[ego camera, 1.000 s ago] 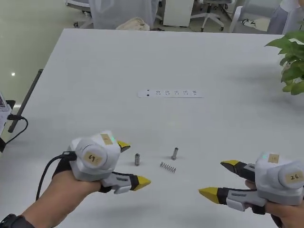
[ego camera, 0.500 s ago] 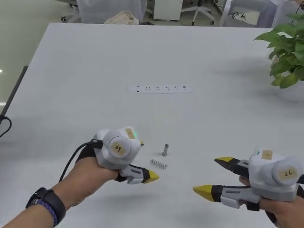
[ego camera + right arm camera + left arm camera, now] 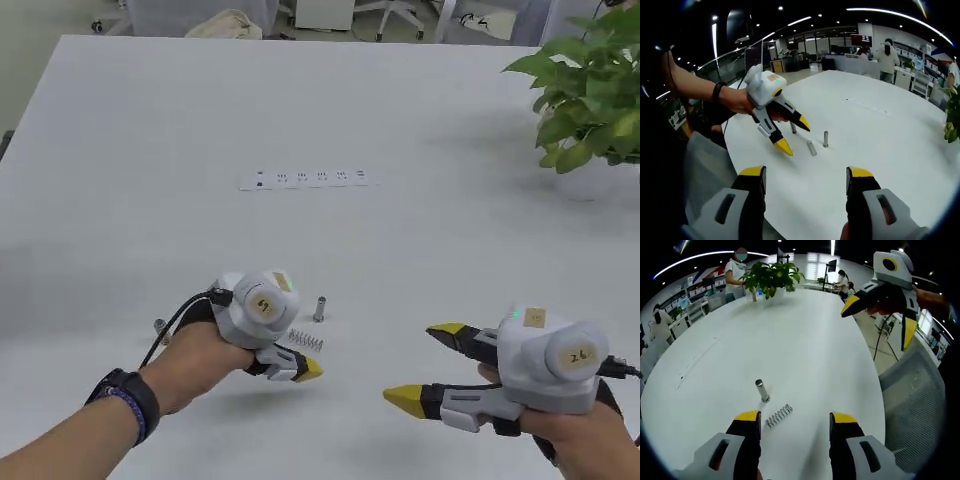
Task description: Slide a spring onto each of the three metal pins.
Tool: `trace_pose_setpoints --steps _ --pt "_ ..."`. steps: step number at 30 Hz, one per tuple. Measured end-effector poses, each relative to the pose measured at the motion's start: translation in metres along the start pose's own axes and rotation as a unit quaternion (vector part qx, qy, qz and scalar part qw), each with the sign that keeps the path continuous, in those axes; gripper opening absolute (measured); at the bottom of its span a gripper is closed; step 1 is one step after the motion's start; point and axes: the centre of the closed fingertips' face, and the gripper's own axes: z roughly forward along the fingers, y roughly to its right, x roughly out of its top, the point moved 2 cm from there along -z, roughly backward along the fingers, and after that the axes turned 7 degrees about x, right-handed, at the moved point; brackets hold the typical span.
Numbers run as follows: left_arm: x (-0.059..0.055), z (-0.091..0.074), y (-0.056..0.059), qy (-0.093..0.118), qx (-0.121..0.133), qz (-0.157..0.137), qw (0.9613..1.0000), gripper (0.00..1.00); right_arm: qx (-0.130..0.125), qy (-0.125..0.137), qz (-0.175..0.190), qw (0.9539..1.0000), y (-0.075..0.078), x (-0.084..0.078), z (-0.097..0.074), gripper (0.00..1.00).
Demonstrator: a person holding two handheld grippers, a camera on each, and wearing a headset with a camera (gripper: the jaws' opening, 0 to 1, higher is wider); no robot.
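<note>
Two grippers, one loose spring and one bare pin, on a white table (image 3: 420, 230).

- One left gripper (image 3: 795, 417): jaws spread wide with nothing held. It is low over the near part of the table. The spring lies just ahead of its jaw tips and touches neither.
- One right gripper (image 3: 806, 172): jaws spread wide and empty. It is at the near right, well apart from the parts, and points left towards them.
- One spring (image 3: 305, 340): lies on its side on the table, just near of the pin and just right of the left gripper in the head view.
- One pin (image 3: 320, 308): a short metal cylinder, upright and bare. It is just beside the spring, with a small gap between them.
- One small upright piece (image 3: 793, 128): stands just behind the left gripper's jaws in the right gripper view. It is too small to tell whether it carries a spring.
- One power strip (image 3: 303, 179): white and flat, at the middle of the table, farther off.
- One plant (image 3: 585, 90): green leaves, far right.
</note>
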Motion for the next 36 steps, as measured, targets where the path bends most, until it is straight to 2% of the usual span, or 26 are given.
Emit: trace_pose_setpoints --steps 8,10,12,17,21,23,25,29,32,36 --pt "-0.012 0.026 -0.005 -0.025 -0.005 -0.015 0.9995 0.47 0.0 0.002 0.003 1.0 -0.001 -0.002 -0.005 0.63" --pt "-0.013 0.031 -0.004 -0.027 -0.014 -0.035 0.9989 0.47 -0.001 0.003 0.006 1.0 0.001 -0.004 -0.006 0.62" --pt "-0.018 0.035 -0.007 -0.039 -0.01 -0.03 0.9988 0.47 -0.003 0.004 0.009 0.9999 0.002 -0.007 -0.008 0.62" --pt "-0.022 0.035 -0.005 -0.047 -0.017 -0.029 0.9983 0.43 -0.006 0.007 0.015 0.9998 0.004 -0.009 -0.01 0.62" --pt "-0.023 0.031 0.003 -0.047 -0.029 -0.035 0.9979 0.41 -0.006 0.01 0.017 0.9998 0.004 -0.009 -0.009 0.61" --pt "-0.03 0.03 0.006 -0.06 -0.027 -0.01 0.9978 0.4 -0.005 0.01 0.019 0.9998 0.003 -0.009 -0.009 0.61" --pt "-0.034 0.03 0.009 -0.064 -0.03 -0.01 0.9974 0.39 -0.003 0.01 0.018 0.9998 0.002 -0.009 -0.008 0.61" --pt "-0.041 0.029 0.009 -0.073 -0.019 0.003 0.9971 0.33 0.0 0.009 0.017 0.9998 0.001 -0.01 -0.008 0.61" --pt "-0.038 0.029 0.007 -0.069 -0.014 -0.01 0.9975 0.29 0.0 0.01 0.017 0.9998 0.0 -0.009 -0.008 0.6" --pt "-0.04 0.031 -0.006 -0.069 0.022 -0.004 0.9974 0.11 -0.001 0.01 0.016 0.9998 -0.001 -0.009 -0.009 0.6"
